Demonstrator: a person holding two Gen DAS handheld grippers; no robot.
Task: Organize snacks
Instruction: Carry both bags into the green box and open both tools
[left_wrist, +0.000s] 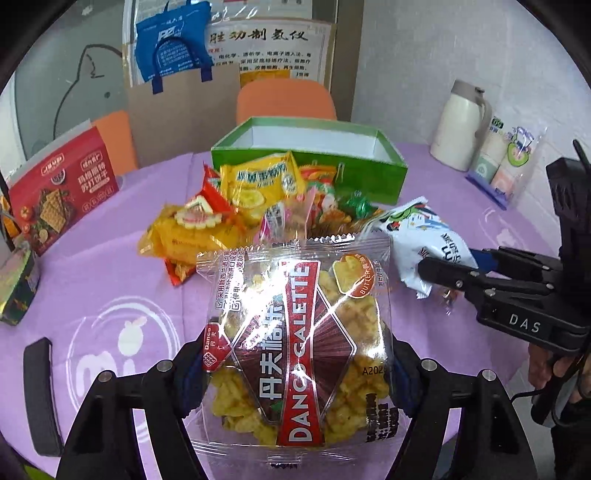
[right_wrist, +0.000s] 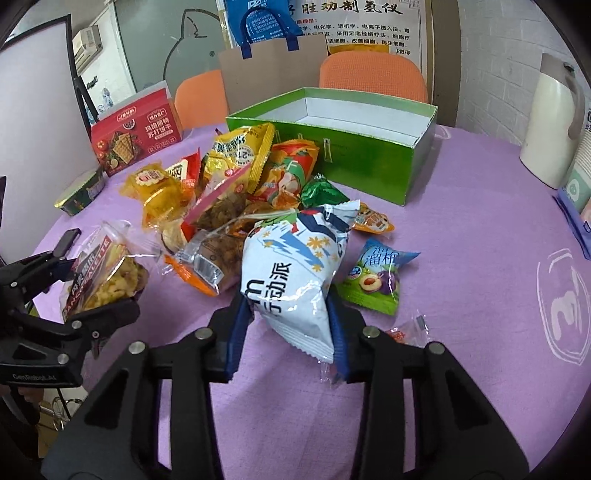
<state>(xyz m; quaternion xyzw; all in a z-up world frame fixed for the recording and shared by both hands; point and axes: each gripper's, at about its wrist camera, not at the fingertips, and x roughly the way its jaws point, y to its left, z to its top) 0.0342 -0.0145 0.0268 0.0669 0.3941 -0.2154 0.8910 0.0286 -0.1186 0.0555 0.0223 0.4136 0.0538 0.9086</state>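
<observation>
two packets are in your grip at once. your left gripper (left_wrist: 295, 373) is clamped on the clear danco galette bag (left_wrist: 295, 332), held up off the purple tablecloth (left_wrist: 110, 295). your right gripper (right_wrist: 288, 314) pinches the white and blue snack bag (right_wrist: 295, 273) by its lower end, at the near edge of the snack pile (right_wrist: 229, 184). beyond the pile, the green box (right_wrist: 354, 166) stands open and looks empty, likely where both should go.

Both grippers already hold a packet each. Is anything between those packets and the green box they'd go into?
Yes. The snack pile lies on the table right before the green box, between it and the Danco Galette packet and the white packet. The open top looks unobstructed.
</observation>
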